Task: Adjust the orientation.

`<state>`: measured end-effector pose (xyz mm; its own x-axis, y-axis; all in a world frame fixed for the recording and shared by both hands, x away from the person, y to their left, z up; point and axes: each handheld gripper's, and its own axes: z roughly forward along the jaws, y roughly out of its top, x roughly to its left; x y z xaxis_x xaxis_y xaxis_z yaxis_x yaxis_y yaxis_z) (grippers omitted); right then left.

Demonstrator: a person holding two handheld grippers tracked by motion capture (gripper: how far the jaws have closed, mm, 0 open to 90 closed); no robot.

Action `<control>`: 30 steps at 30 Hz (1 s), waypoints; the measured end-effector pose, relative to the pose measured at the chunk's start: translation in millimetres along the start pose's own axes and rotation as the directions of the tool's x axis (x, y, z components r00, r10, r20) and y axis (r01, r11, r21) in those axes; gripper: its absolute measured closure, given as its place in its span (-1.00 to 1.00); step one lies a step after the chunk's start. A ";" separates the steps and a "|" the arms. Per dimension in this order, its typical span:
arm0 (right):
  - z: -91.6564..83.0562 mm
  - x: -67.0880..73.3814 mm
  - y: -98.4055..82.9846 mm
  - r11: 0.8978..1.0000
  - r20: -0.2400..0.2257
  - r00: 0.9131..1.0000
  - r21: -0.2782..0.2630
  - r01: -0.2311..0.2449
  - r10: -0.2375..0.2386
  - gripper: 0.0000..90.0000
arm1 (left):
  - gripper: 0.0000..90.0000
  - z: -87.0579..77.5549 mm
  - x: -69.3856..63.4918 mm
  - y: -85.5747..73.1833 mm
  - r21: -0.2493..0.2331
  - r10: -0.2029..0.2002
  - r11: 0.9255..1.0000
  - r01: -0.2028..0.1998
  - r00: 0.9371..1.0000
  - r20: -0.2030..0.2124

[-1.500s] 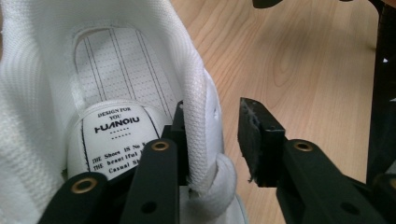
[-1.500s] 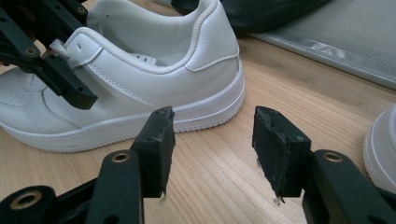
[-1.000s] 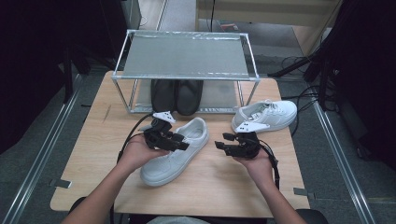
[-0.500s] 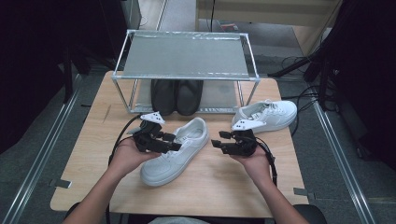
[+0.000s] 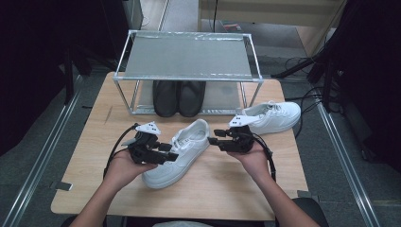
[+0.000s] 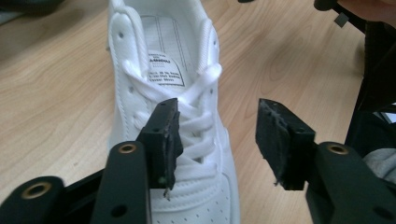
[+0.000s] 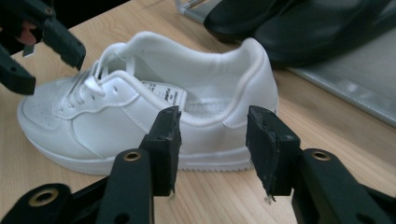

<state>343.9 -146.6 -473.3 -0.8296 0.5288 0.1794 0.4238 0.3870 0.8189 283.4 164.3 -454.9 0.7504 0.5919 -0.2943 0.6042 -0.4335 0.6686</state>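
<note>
A white sneaker point(image 5: 182, 151) lies on its sole mid-table, toe toward the person, heel toward the rack. My left gripper point(image 5: 170, 153) reaches in from the left, and in the left gripper view the left gripper point(image 6: 218, 108) hangs open over the laces point(image 6: 187, 100); its jaws have just been closing a little with nothing between the pads. My right gripper point(image 5: 213, 139) points left at the heel. In the right gripper view the right gripper point(image 7: 213, 116) faces the heel collar point(image 7: 243, 70); its jaws have just been closing, still open, gripping nothing.
A second white sneaker point(image 5: 274, 116) rests at the right, behind the right hand. A metal rack point(image 5: 187, 56) stands at the back of the wooden table point(image 5: 94, 142), with a pair of black shoes point(image 5: 178, 97) on its lower shelf. Cables trail from both grippers.
The left gripper has slid left and toward the person, along the shoe's toe end. The right gripper has edged left and away, nearer the heel. The sneaker has not moved.
</note>
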 end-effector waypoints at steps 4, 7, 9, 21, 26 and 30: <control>5.8 3.7 5.8 1.000 -0.032 0.999 -0.010 0.020 -0.021 0.45 | 0.47 -2.9 -7.1 -5.9 -0.005 0.012 1.000 -0.012 1.000 -0.014; 11.3 6.5 10.8 1.000 -0.052 0.998 0.003 0.030 -0.029 0.67 | 0.86 -2.6 -9.3 -12.5 -0.018 0.023 1.000 -0.024 1.000 -0.009; 16.3 8.2 15.2 0.999 -0.070 0.997 0.003 0.034 -0.034 0.84 | 0.98 1.7 -9.7 -16.2 0.016 0.023 1.000 -0.022 1.000 -0.008; 44.9 5.0 11.6 0.999 -0.085 0.996 0.040 0.002 0.001 0.97 | 1.00 18.4 -5.1 -25.2 0.042 0.024 0.999 -0.024 1.000 0.009; 45.6 5.3 9.6 0.999 -0.086 0.996 0.038 -0.019 0.022 1.00 | 1.00 18.7 -3.1 -25.8 0.043 0.031 0.999 -0.032 0.999 0.017; 45.0 6.4 8.6 0.999 -0.086 0.996 0.045 -0.011 0.015 1.00 | 1.00 18.5 -2.1 -25.7 0.041 0.038 0.998 -0.039 0.999 0.007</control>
<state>358.6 -105.8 -489.6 -0.8514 0.4678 0.2373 0.4485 0.4146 0.7918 271.2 161.7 -484.1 0.7749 0.5699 -0.2733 0.5851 -0.4833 0.6512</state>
